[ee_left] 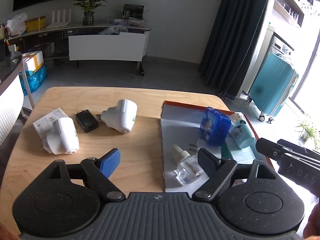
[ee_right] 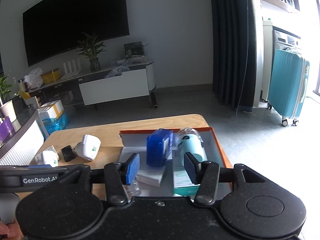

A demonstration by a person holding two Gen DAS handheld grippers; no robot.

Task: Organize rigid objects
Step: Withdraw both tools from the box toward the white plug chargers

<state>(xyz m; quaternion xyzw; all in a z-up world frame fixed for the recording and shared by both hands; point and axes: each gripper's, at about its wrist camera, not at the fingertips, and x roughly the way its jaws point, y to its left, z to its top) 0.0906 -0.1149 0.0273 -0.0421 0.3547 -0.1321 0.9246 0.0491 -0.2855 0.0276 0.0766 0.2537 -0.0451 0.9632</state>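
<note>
An orange-rimmed tray [ee_left: 180, 116] with a grey inside lies on the right half of the wooden table [ee_left: 130, 154]. In it are a blue box [ee_left: 215, 129], a light blue cylinder [ee_left: 243, 136] and a clear bottle [ee_left: 186, 166] with a white cap. Left of the tray lie two white plug-in units [ee_left: 62, 138] [ee_left: 120, 118] and a black charger [ee_left: 86, 120]. My left gripper [ee_left: 159, 163] hovers open over the tray's near left edge, its right finger just beside the bottle. My right gripper [ee_right: 162, 168] stands open above the tray, with the blue box [ee_right: 159, 149] just beyond its fingertips and a teal carton [ee_right: 183, 180] below.
A white leaflet [ee_left: 47, 121] lies under the nearer white unit. A teal suitcase [ee_left: 274, 92] stands on the floor to the right, a dark curtain [ee_left: 230, 36] behind it. A low TV cabinet [ee_left: 108, 46] lines the far wall, and a curved counter [ee_left: 10, 84] is at the left.
</note>
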